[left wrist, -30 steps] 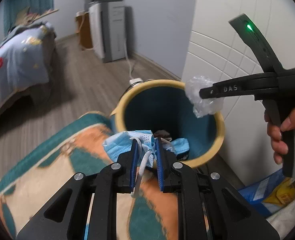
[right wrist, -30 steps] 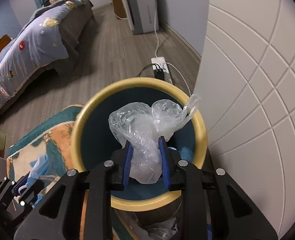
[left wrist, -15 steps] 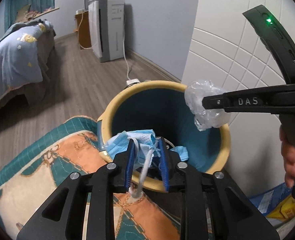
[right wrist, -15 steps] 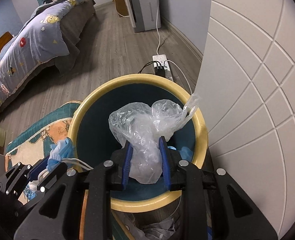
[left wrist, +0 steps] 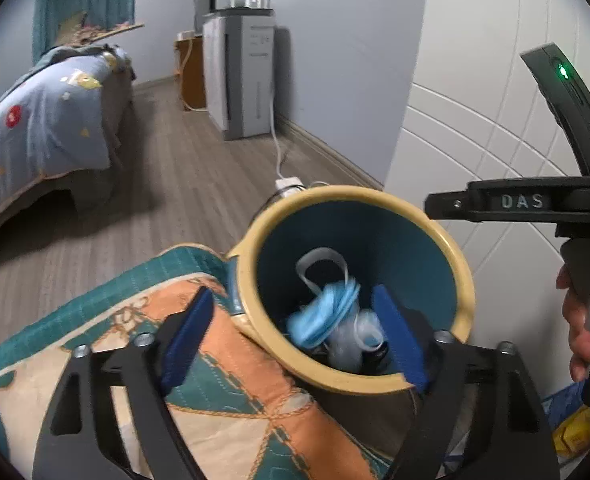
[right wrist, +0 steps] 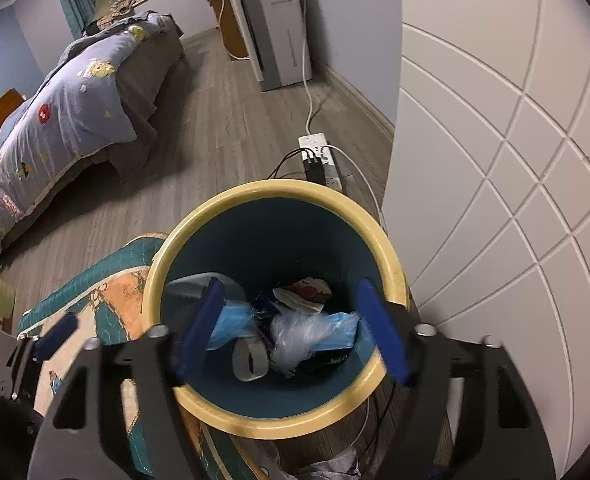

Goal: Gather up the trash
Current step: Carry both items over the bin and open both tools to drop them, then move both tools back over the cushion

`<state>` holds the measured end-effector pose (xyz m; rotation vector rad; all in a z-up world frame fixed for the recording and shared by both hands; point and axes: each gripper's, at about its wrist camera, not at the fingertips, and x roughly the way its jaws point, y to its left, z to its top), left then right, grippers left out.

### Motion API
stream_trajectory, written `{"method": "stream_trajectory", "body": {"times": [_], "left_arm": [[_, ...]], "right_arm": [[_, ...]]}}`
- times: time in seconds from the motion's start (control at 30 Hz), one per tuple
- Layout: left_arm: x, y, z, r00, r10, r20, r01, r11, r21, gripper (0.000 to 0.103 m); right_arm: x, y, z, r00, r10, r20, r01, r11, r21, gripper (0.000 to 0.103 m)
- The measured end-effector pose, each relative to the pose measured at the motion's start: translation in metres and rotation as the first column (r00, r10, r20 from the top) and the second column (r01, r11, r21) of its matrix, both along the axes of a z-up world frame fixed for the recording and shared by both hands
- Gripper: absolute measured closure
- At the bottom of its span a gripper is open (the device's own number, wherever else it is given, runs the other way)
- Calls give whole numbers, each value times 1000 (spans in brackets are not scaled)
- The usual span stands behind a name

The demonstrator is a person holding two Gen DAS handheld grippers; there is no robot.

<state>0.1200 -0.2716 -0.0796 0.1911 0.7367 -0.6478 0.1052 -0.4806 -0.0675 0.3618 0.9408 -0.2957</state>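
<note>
A bin with a yellow rim (left wrist: 255, 240) and teal inside stands by the white wall panel. My left gripper (left wrist: 292, 291) hangs over its near edge, jaws opening, nothing between the pads. Below them a blue face mask (left wrist: 323, 316) is blurred inside the bin, its white loop up. My right gripper (right wrist: 289, 284) is above the bin's rim (right wrist: 279, 188), jaws also opening and empty. A crumpled clear plastic bag (right wrist: 295, 332) lies at the bottom among wrappers, beside the mask (right wrist: 231, 326). From the left wrist view the right gripper (left wrist: 431, 204) shows side-on, held by a hand (left wrist: 583, 320).
An orange and teal patterned quilt (left wrist: 235, 400) lies against the bin's left side. A power strip (right wrist: 319, 156) with cables sits on the wood floor behind the bin. A bed (right wrist: 75, 92) is at the left, a white appliance (right wrist: 279, 20) by the far wall.
Both grippers went from shut to open. The mask left the left gripper and the plastic bag left the right one; both are now inside the bin.
</note>
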Motion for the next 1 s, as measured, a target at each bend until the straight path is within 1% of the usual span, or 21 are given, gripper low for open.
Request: {"method": "stream_trajectory", "body": {"times": [0.03, 0.07, 0.1, 0.23, 0.3, 0.37, 0.5, 0.6, 0.67, 0.73, 0.8, 0.87, 0.93, 1.0], "left_arm": [[2, 2, 0, 1000, 13, -5, -13, 1000, 2, 11], [3, 5, 1, 1000, 26, -9, -26, 1000, 5, 9], [5, 8, 1, 999, 45, -10, -45, 999, 7, 8], [9, 29, 7, 994, 111, -12, -111, 993, 28, 6], [8, 42, 13, 991, 137, 6, -137, 990, 43, 6], [3, 60, 25, 986, 167, 27, -168, 984, 62, 6], [-14, 100, 54, 977, 209, 46, -212, 975, 64, 6], [-36, 132, 74, 971, 220, 88, -229, 968, 105, 6], [-49, 152, 80, 968, 224, 115, -240, 958, 158, 5], [-57, 175, 84, 959, 255, 124, -277, 935, 222, 5], [-64, 200, 87, 946, 305, 111, -323, 914, 245, 5], [-73, 226, 91, 927, 367, 73, -374, 900, 223, 5], [-79, 246, 92, 912, 408, 49, -409, 890, 202, 5], [-85, 260, 89, 898, 439, 32, -437, 880, 186, 5]], "right_arm": [[0, 0, 1, 1000, -7, -2, 7, 1000, -7, 15], [0, -1, 1, 1000, -13, 0, 13, 1000, -14, 8], [0, -1, 3, 1000, -15, 5, 15, 1000, -17, 6], [2, 3, 6, 1000, -8, 10, 8, 1000, -11, 6], [4, 9, 6, 1000, 1, 2, -1, 1000, -17, 6], [6, 18, 7, 1000, 27, -4, -27, 1000, -14, 6], [6, 46, 15, 996, 92, -18, -93, 995, -34, 6], [9, 74, 24, 986, 168, 0, -168, 986, -12, 6], [13, 99, 28, 971, 239, 10, -239, 971, 13, 6], [18, 123, 32, 953, 302, 8, -302, 953, -1, 6], [20, 148, 34, 933, 361, 1, -361, 932, -19, 6], [21, 170, 36, 911, 413, 0, -413, 911, -16, 6], [20, 188, 36, 889, 457, 10, -457, 889, 5, 6], [20, 206, 33, 860, 510, 5, -510, 860, 16, 6]]}}
